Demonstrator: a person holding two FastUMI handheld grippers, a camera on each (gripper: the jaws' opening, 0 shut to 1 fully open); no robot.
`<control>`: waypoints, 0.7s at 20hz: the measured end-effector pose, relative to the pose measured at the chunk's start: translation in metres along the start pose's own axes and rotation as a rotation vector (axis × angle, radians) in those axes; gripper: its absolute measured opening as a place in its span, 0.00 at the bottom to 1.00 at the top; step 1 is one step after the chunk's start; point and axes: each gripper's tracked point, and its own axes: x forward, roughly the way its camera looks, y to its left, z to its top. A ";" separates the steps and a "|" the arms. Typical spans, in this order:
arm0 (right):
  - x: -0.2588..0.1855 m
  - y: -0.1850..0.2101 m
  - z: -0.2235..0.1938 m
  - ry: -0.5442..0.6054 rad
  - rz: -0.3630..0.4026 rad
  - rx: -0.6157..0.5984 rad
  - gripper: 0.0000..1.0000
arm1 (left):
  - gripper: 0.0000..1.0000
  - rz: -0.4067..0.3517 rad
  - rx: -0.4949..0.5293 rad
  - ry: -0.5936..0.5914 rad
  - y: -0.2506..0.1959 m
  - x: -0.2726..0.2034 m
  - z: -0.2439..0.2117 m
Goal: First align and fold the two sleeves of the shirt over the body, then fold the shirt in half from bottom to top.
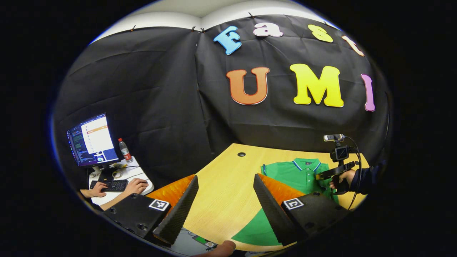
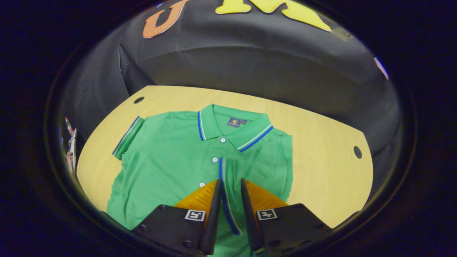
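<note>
A green polo shirt [image 2: 167,167] lies flat, collar away, on the wooden table [image 2: 321,167]. Its left-hand sleeve [image 2: 127,138] in the right gripper view sticks out sideways. The other sleeve is folded in over the body, its striped cuff [image 2: 225,185] lying down the middle. My right gripper [image 2: 230,194] hovers over that cuff, fingers a narrow gap apart with the cuff flat between them. In the left gripper view the shirt [image 1: 300,175] is at the right, with the right gripper [image 1: 334,174] and a hand over it. My left gripper [image 1: 225,200] is open wide above bare table near the shirt's hem [image 1: 257,228].
A person types at a keyboard [image 1: 112,185] on a small white desk [image 1: 142,175] to the left, with a monitor [image 1: 92,140] and a bottle [image 1: 125,150]. The table has cable holes [image 2: 357,152] near its far corners. Black cloth walls stand close behind.
</note>
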 end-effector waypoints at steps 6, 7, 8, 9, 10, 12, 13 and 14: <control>-0.058 -0.002 0.006 -0.052 0.014 0.109 0.85 | 1.00 -0.076 0.045 0.028 -0.015 0.070 -0.008; -0.070 -0.009 0.008 -0.071 -0.011 0.127 0.86 | 1.00 -0.095 0.045 0.029 -0.021 0.087 -0.009; -0.084 -0.016 0.011 -0.092 -0.031 0.145 0.85 | 1.00 -0.123 0.039 0.040 -0.030 0.105 -0.012; -0.100 -0.024 0.011 -0.111 -0.055 0.157 0.89 | 1.00 -0.155 0.032 0.059 -0.041 0.122 -0.017; -0.115 -0.032 0.012 -0.132 -0.075 0.165 0.92 | 1.00 -0.186 0.023 0.076 -0.052 0.140 -0.021; -0.144 -0.048 0.010 -0.163 -0.116 0.151 0.94 | 1.00 -0.239 0.011 0.125 -0.077 0.175 -0.033; -0.157 -0.053 0.006 -0.174 -0.134 0.140 0.94 | 1.00 -0.258 0.008 0.153 -0.087 0.193 -0.042; -0.170 -0.058 0.002 -0.182 -0.156 0.133 0.94 | 1.00 -0.269 0.004 0.177 -0.097 0.210 -0.049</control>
